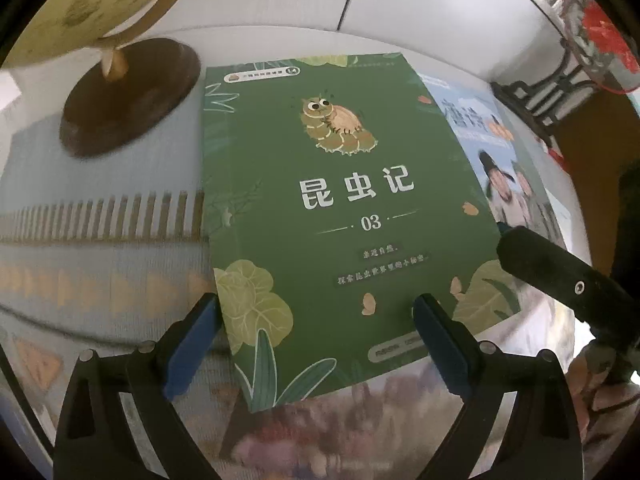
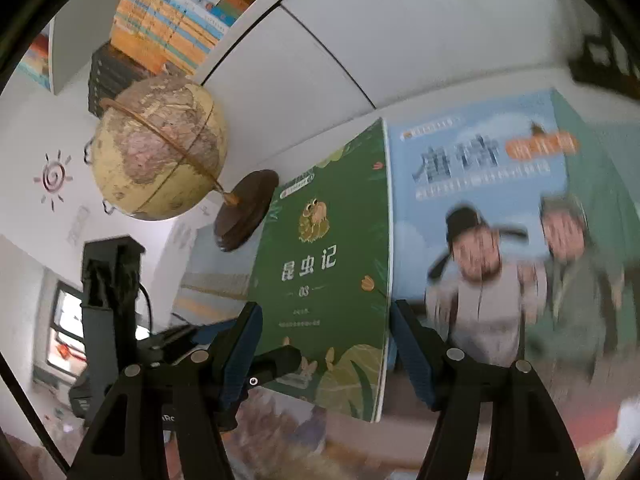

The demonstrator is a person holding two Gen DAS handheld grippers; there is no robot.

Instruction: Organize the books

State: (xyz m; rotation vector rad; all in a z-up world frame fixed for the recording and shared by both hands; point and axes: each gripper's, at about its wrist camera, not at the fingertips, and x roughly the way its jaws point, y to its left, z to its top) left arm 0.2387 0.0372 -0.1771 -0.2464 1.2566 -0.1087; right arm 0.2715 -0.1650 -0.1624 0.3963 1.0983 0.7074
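Note:
A green book (image 1: 340, 208) with a caterpillar drawing and white characters lies flat on a patterned cloth. Its right side overlaps a light blue book (image 1: 496, 152) with two cartoon figures. My left gripper (image 1: 316, 340) hangs open over the green book's near end, with its blue pads (image 1: 192, 344) spread wide and not pressing on it. In the right wrist view, the green book (image 2: 320, 264) and the blue book (image 2: 500, 220) lie side by side. My right gripper (image 2: 324, 320) is open above the green book's near right edge. Its dark finger (image 1: 540, 256) shows at the right of the left wrist view.
A globe (image 2: 160, 148) on a dark round wooden base (image 1: 128, 96) stands left of the books. A blurred picture cover (image 1: 340, 420) lies under the green book's near edge. A dark stand (image 1: 540, 92) with red decoration is at the far right. Shelved books (image 2: 172, 28) line the wall behind.

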